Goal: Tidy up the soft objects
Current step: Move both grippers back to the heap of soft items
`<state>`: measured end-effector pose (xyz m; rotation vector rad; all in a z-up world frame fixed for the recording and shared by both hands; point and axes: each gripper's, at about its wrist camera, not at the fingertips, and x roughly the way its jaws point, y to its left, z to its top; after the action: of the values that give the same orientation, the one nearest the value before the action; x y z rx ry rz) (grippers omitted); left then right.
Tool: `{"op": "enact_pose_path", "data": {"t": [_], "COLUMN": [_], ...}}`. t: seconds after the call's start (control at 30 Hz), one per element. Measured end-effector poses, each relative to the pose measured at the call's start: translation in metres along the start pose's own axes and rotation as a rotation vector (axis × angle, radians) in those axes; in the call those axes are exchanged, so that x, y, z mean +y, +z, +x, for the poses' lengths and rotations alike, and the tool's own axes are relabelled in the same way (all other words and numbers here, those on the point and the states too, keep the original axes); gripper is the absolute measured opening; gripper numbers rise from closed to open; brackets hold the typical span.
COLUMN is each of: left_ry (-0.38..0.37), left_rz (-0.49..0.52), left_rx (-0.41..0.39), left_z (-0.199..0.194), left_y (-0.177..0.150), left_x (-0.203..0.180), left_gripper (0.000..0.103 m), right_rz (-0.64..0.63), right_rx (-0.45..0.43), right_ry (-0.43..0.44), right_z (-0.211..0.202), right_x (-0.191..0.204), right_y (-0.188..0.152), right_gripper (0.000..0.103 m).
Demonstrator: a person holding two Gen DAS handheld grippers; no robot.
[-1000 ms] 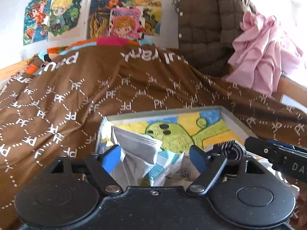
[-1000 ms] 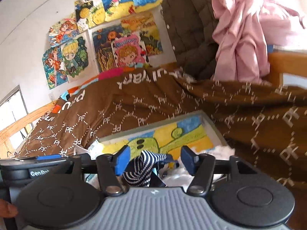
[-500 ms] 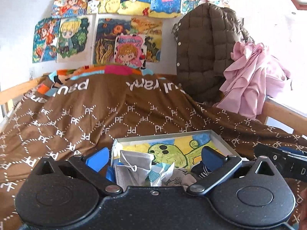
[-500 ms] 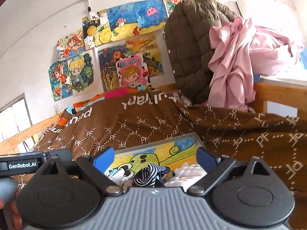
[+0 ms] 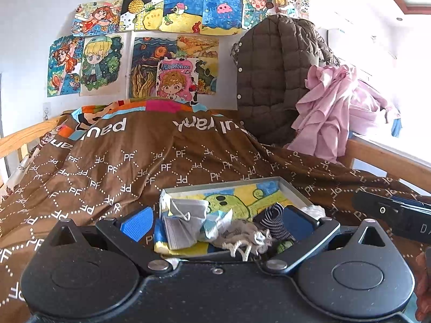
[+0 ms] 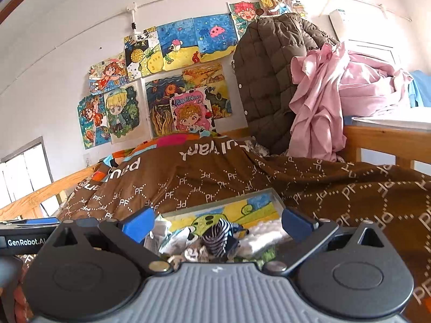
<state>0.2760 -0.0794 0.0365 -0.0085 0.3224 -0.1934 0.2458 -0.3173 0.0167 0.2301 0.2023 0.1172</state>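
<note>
A shallow grey tray [image 5: 292,188] lined with a yellow and blue drawing rests on the brown bedspread. Inside it lie a stack of grey face masks [image 5: 186,218], a crumpled grey cloth [image 5: 239,235], a navy-and-white striped sock [image 5: 274,218] and white fluff [image 5: 313,210]. My left gripper [image 5: 216,222] hovers open just before the tray, nothing between its blue pads. The right wrist view has the same tray [image 6: 277,196] with the striped sock [image 6: 218,235] upright in the middle and white fluff [image 6: 261,232] to its right. My right gripper [image 6: 215,222] is open too, holding nothing.
The brown "PF" bedspread [image 5: 121,161] covers the bed. A quilted brown jacket [image 5: 274,75] and a pink garment [image 5: 331,113] hang at the back right over a wooden rail [image 5: 388,158]. Drawings [image 5: 172,45] cover the wall. The other gripper's body [image 5: 396,215] sits at right.
Both grippers have opened wide and pulled back and up from the tray. The masks left the left gripper and the striped sock left the right; both lie in the tray.
</note>
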Motion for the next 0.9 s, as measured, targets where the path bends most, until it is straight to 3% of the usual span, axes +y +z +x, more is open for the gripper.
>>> {"op": "enact_pose_path", "data": {"t": [0.37, 0.63, 0.9], "left_ry": [-0.056, -0.095, -0.141], "left_rz": [0.016, 0.050, 0.082], "left_rx": [0.050, 0.097, 0.172], "left_z": [-0.026, -0.037, -0.035], "left_y": [-0.029, -0.057, -0.090], "left_x": [0.000, 0.006, 0.016], "left_gripper": [0.102, 0.102, 0.102], "right_rz": [-0.013, -0.029, -0.034], "right_rx": [0.067, 0.209, 0.313], "right_ry": [-0.047, -0.126, -0.115], "right_z": [-0.039, -0.053, -0.043], "right_x": [0.007, 0.012, 0.016], "right_y": [-0.028, -0.049, -0.068], "right_gripper": [0.103, 0.103, 0.103]}}
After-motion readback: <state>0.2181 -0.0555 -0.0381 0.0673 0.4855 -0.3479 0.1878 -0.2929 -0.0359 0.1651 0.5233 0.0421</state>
